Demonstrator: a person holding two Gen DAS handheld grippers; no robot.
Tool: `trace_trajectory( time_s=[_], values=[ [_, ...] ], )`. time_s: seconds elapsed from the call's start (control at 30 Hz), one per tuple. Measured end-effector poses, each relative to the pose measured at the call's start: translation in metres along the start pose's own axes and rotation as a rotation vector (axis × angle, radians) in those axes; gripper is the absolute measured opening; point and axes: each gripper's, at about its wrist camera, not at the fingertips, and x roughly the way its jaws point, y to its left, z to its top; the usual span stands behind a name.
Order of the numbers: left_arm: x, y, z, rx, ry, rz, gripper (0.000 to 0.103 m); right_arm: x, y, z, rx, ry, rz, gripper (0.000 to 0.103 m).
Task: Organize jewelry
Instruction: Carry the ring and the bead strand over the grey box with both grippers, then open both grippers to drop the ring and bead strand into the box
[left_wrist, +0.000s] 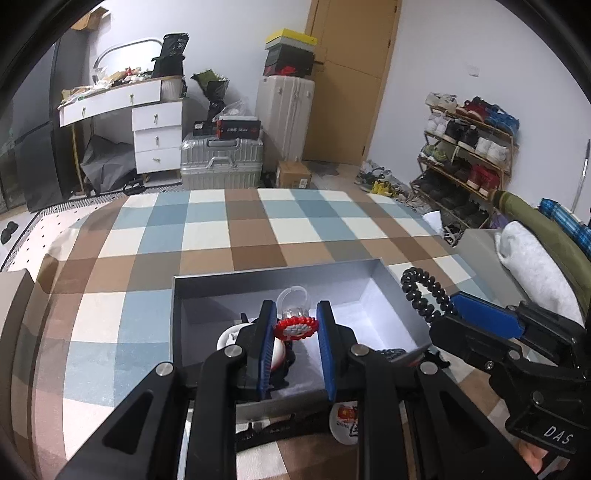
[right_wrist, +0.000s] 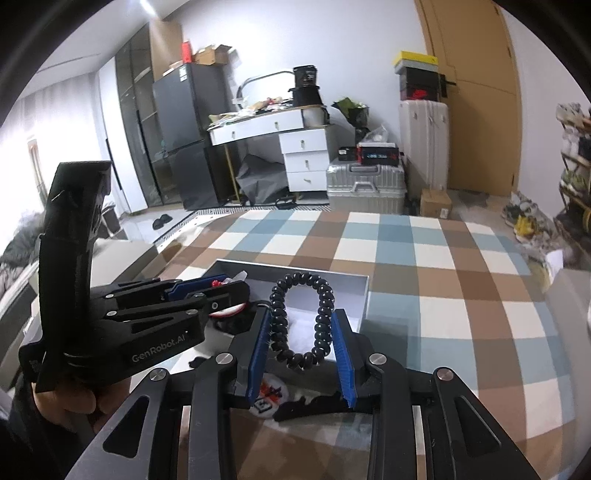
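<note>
My left gripper (left_wrist: 295, 325) is shut on a red-and-white toy ring (left_wrist: 295, 328) with a clear band, held above the inside of a grey open box (left_wrist: 258, 282). My right gripper (right_wrist: 301, 328) is shut on a black spiral hair tie (right_wrist: 300, 317), held over the box's right part (right_wrist: 364, 295). In the left wrist view the hair tie (left_wrist: 424, 291) and the right gripper (left_wrist: 476, 314) hang at the box's right wall. In the right wrist view the left gripper (right_wrist: 218, 286) sits to the left over the box. A white-and-red round item (left_wrist: 227, 338) lies in the box under the left fingers.
The box stands on a checked blue, brown and white cloth (left_wrist: 240, 229). A round white badge (left_wrist: 345, 419) lies in front of the box. A white pillow (left_wrist: 532, 258) lies at the right. Suitcases (left_wrist: 221, 160), a white desk and a shoe rack (left_wrist: 469, 155) stand beyond.
</note>
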Motion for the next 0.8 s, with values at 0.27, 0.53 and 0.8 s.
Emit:
trace_trajectory(
  time_s=[0.27,0.53,0.8],
  values=[
    [0.005,-0.003,-0.005,0.020,0.010,0.019,0.017,0.016,-0.009,-0.002,0.046,0.018,0.001,0.032],
    [0.006,-0.003,-0.005,0.017,0.008,0.014,0.017,0.029,-0.011,-0.002,0.059,0.040,-0.006,0.033],
    [0.007,-0.005,-0.005,0.017,0.008,0.016,0.017,0.037,-0.008,-0.005,0.066,0.055,-0.016,0.042]
  ],
)
